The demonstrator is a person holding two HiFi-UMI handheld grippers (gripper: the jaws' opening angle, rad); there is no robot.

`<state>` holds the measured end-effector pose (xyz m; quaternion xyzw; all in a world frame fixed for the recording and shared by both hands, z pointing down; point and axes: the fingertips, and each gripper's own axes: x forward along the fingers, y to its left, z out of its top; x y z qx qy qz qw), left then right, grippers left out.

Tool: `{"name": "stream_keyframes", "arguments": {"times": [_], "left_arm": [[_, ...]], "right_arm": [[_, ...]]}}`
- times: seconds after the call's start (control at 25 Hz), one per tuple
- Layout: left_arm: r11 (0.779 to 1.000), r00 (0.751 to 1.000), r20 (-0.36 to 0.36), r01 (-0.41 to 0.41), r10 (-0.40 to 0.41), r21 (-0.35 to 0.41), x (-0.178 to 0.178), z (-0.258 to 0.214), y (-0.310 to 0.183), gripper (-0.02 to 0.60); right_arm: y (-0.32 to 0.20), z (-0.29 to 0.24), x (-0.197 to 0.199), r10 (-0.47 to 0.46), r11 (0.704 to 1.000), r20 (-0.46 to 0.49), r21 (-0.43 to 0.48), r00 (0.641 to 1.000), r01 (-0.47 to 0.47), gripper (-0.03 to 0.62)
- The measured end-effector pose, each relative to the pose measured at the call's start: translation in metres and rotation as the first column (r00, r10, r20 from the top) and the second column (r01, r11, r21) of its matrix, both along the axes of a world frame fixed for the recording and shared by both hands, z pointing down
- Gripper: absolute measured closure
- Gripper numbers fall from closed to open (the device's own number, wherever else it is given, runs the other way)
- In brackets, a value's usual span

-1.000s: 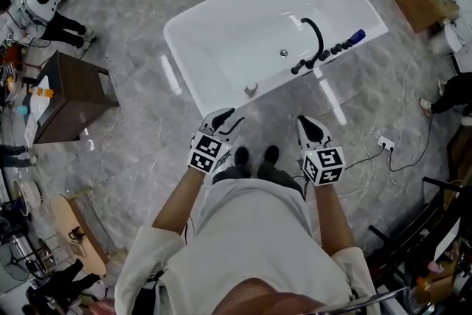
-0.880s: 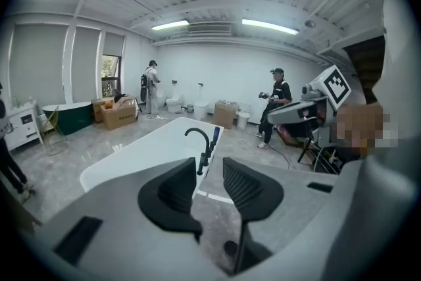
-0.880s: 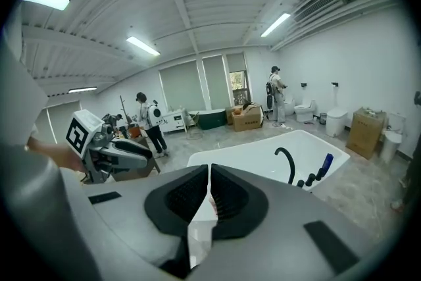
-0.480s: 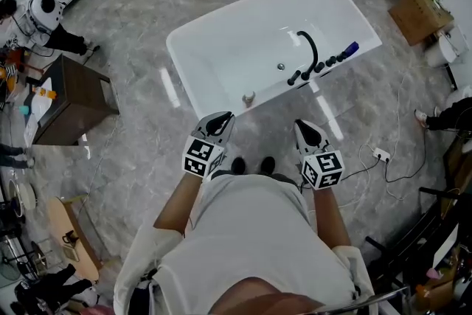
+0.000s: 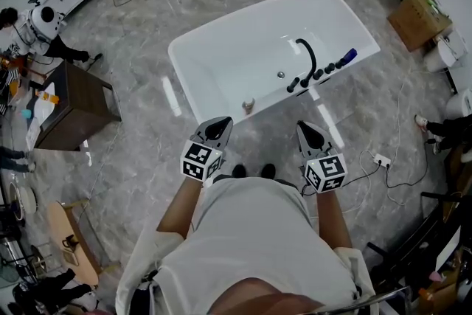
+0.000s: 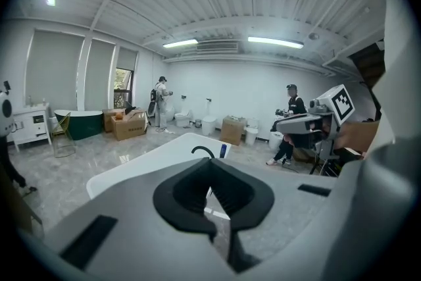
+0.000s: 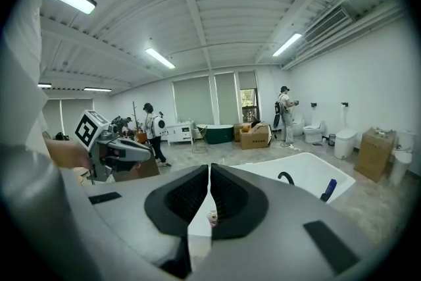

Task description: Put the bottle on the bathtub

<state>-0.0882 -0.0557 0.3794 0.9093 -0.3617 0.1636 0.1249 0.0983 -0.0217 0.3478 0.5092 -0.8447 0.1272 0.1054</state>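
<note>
Bottle [image 5: 348,54], the blue one, is sitting on the bathtub [image 5: 221,48] rim by the tap knobs [image 5: 317,74] in the head view. It is lying ahead and to the right, so the right gripper [image 5: 305,126] is hovering nearer than the left gripper [image 5: 220,123], both low at the waist. Left gripper view is showing jaws clenched on nothing, and the right gripper view is showing the same, with the bottle apparently standing upright off right.
</note>
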Motion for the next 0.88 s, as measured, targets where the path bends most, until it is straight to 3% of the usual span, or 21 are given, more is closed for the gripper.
{"name": "stream_keyframes", "arguments": {"times": [0.88], "left_arm": [[0.999,1.0,0.006,-0.013,0.013,-0.033,0.01,0.011,0.005,0.574]], "right_arm": [[-0.001,-0.001,-0.006,-0.033,0.999,-0.013,0.015,0.999,0.033,0.559]]}}
